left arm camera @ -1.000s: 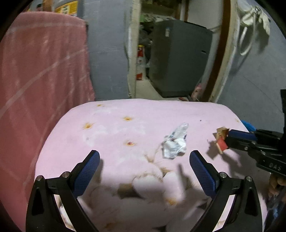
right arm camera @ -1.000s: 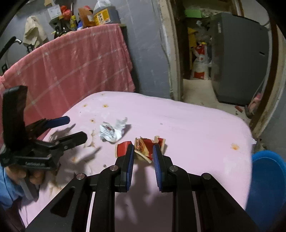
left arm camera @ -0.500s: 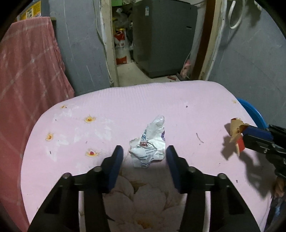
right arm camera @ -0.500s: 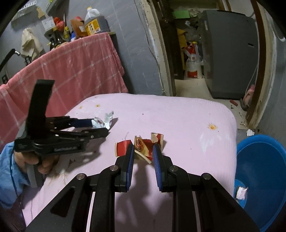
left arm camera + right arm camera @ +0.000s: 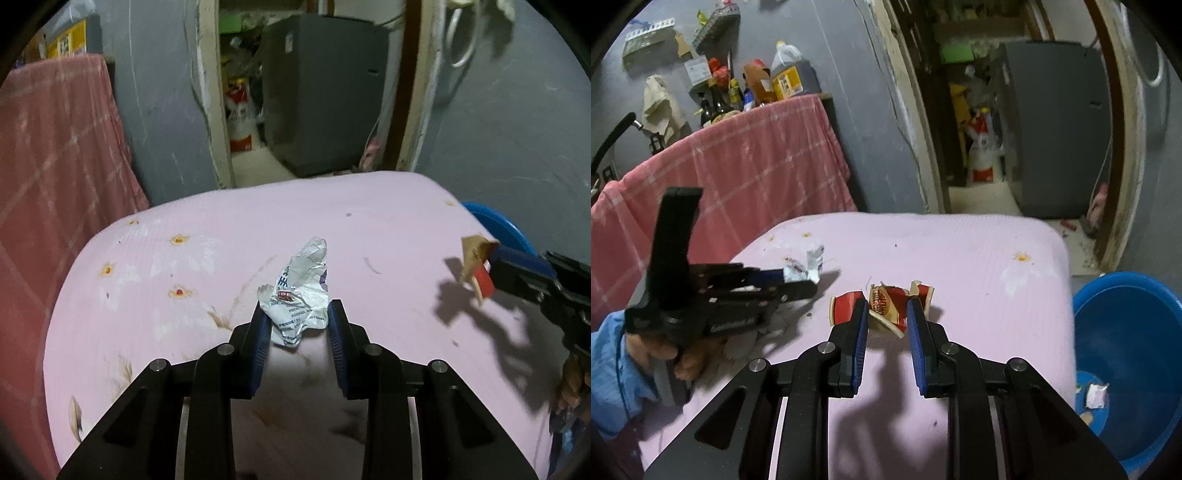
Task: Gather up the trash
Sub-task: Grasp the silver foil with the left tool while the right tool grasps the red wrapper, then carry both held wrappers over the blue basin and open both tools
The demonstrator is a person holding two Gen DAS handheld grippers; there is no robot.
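A crumpled white wrapper [image 5: 301, 291] with blue print sits between the blue pads of my left gripper [image 5: 295, 314]. Its jaws are closing and both pads press on the wrapper. In the right wrist view the left gripper [image 5: 799, 278] holds the wrapper [image 5: 809, 264] just above the pink tabletop [image 5: 979, 258], in a hand with a blue sleeve. My right gripper [image 5: 887, 301] is shut on a crushed red paper cup [image 5: 891, 314], held over the table. From the left wrist view, the right gripper [image 5: 517, 269] and cup [image 5: 476, 266] appear at the right edge.
A blue basin [image 5: 1126, 350] stands on the floor beside the table's right edge, with a small white packet [image 5: 1096, 396] inside. A pink checked cloth [image 5: 738, 166] hangs behind the table on the left. Beyond is a doorway with a grey appliance [image 5: 1056, 129].
The left jaws went from wide open to pressing on the wrapper as that gripper came up to it. The right gripper has carried the cup to the right, bringing the blue basin into view.
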